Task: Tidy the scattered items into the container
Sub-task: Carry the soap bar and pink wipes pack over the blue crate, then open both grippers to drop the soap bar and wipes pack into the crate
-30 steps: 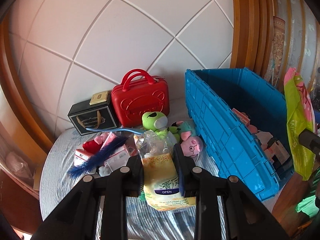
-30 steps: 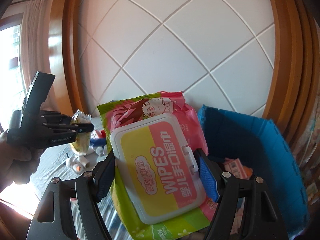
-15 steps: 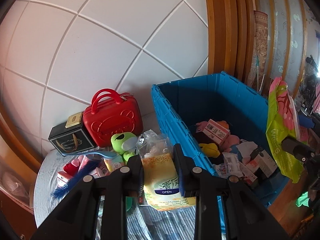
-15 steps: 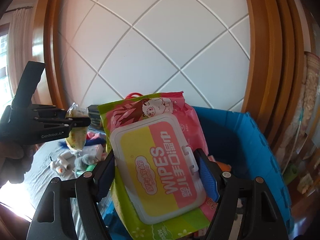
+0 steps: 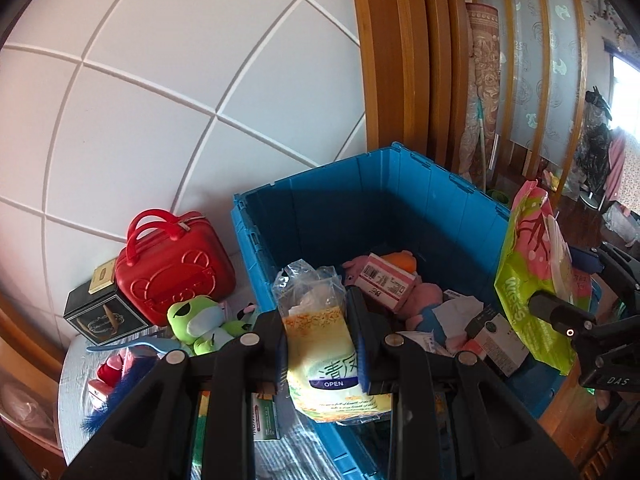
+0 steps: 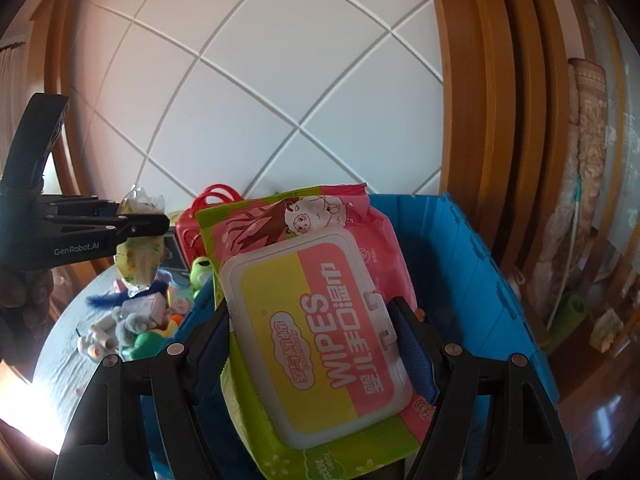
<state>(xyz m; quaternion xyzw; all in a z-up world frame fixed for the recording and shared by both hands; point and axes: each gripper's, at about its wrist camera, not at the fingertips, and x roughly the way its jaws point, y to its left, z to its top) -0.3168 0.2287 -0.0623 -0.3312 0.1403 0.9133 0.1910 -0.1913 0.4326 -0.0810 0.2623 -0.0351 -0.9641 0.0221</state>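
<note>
Both jaws clamp tight: left gripper grasps the yellow tissue pack, right gripper grips the wipes pack, both above the blue crate.

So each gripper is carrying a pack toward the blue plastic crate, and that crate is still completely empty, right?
Not quite. Both grippers do carry packs: the left gripper a yellow tissue pack, the right gripper a pink and green wipes pack. But the blue plastic crate is not empty: the left wrist view shows a pink box, soft toys and small cartons inside.
</note>
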